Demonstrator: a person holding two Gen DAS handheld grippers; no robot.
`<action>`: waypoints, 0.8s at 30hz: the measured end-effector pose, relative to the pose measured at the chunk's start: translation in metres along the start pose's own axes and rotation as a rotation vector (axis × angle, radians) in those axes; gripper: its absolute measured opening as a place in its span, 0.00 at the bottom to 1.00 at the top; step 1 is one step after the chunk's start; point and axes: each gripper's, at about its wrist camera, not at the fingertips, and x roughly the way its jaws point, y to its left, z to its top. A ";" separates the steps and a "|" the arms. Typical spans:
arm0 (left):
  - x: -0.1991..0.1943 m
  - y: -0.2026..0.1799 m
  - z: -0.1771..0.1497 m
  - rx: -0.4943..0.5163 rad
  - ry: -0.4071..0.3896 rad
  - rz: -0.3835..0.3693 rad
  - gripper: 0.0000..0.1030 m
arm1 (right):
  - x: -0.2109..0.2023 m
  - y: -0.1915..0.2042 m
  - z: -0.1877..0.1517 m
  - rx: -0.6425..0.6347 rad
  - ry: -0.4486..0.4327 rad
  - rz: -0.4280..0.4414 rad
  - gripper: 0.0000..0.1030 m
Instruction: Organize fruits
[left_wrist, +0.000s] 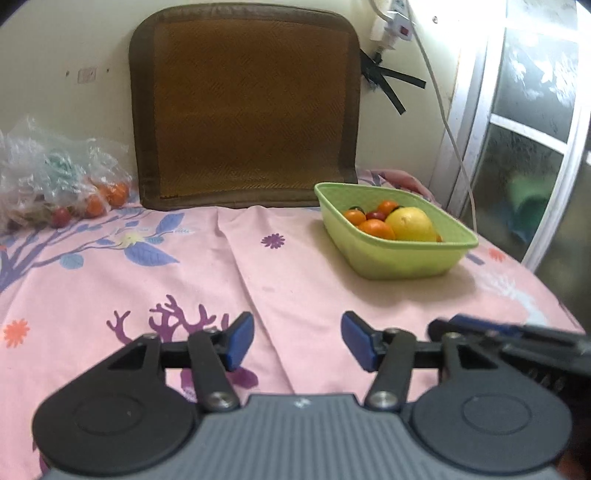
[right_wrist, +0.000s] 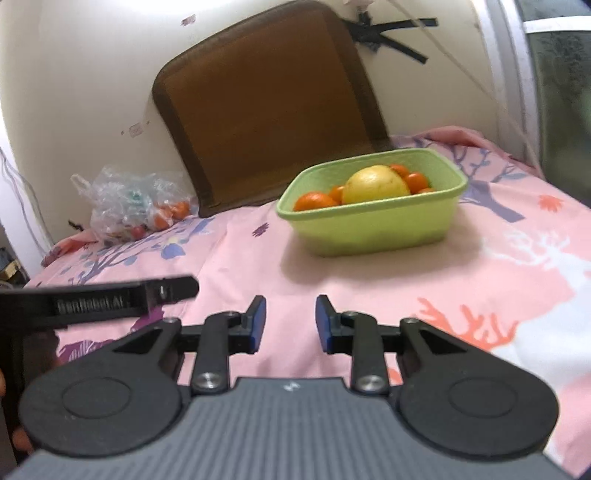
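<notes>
A light green basket (left_wrist: 399, 256) (right_wrist: 373, 221) sits on the pink cloth at the right. It holds a large yellow fruit (left_wrist: 413, 223) (right_wrist: 376, 184), several oranges (left_wrist: 376, 228) (right_wrist: 314, 201) and a small red fruit. A clear plastic bag (left_wrist: 48, 181) (right_wrist: 125, 203) at the back left holds more oranges and a red fruit. My left gripper (left_wrist: 297, 341) is open and empty, low over the cloth, well short of the basket. My right gripper (right_wrist: 290, 325) is open and empty, in front of the basket.
A brown woven cushion (left_wrist: 243, 110) (right_wrist: 273, 96) leans on the back wall. A white cable (left_wrist: 443, 110) hangs at the right next to a glass door (left_wrist: 535, 129). The other gripper's body (right_wrist: 92, 302) shows at the left of the right wrist view.
</notes>
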 end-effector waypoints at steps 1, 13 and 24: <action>-0.001 -0.002 -0.001 0.000 0.002 0.007 0.58 | -0.006 -0.001 -0.002 0.008 -0.008 -0.011 0.33; -0.019 -0.009 -0.006 -0.012 -0.012 0.118 1.00 | -0.037 -0.012 -0.010 0.112 -0.024 -0.048 0.44; -0.027 -0.018 -0.009 0.047 -0.017 0.219 1.00 | -0.046 -0.011 -0.011 0.128 -0.042 -0.031 0.45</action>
